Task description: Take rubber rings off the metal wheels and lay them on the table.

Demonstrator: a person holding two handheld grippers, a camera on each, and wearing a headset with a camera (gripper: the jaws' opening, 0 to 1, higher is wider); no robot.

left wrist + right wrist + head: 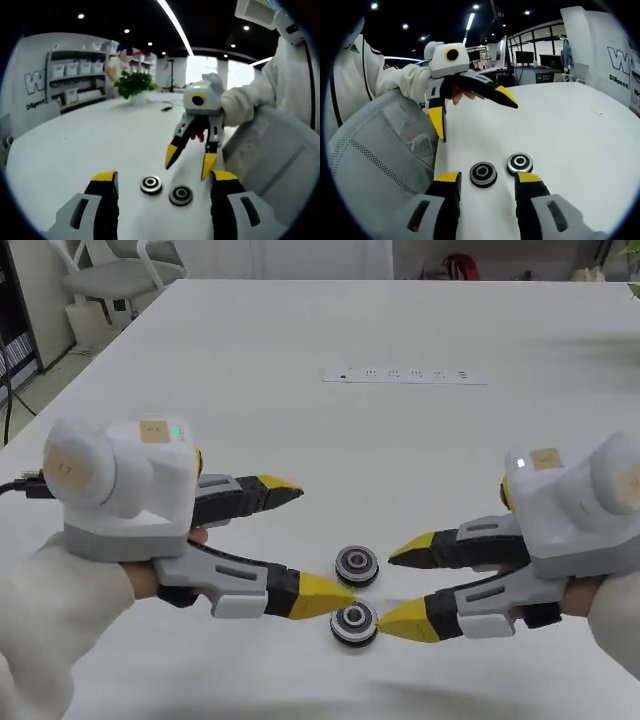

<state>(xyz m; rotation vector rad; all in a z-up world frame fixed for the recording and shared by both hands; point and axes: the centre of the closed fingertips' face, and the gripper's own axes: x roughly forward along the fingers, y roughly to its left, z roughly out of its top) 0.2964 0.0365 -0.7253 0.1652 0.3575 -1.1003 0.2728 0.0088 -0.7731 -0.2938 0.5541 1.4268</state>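
The near black-ringed round metal wheel (353, 623) and far matching wheel (356, 563) lie flat, bores up, on the white table (250, 360), well short of the white power strip (405, 375).
We hold left gripper (325, 542) and right gripper (387, 587) spread, flanking them; the pair lines toward that strip.

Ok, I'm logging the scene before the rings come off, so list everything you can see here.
metal wheels: two, silver with black rubber rings on, table, between the gripper tips
power strip: one, white, farther back on table
table: one, white, under everything
chair: at least one, pale grey, beyond far left corner
plant: one, green, table's far end
left gripper: one, white, black-yellow jaws open, left of wheels
right gripper: one, same colours, open, right of wheels
sleeves: two, white, behind grippers
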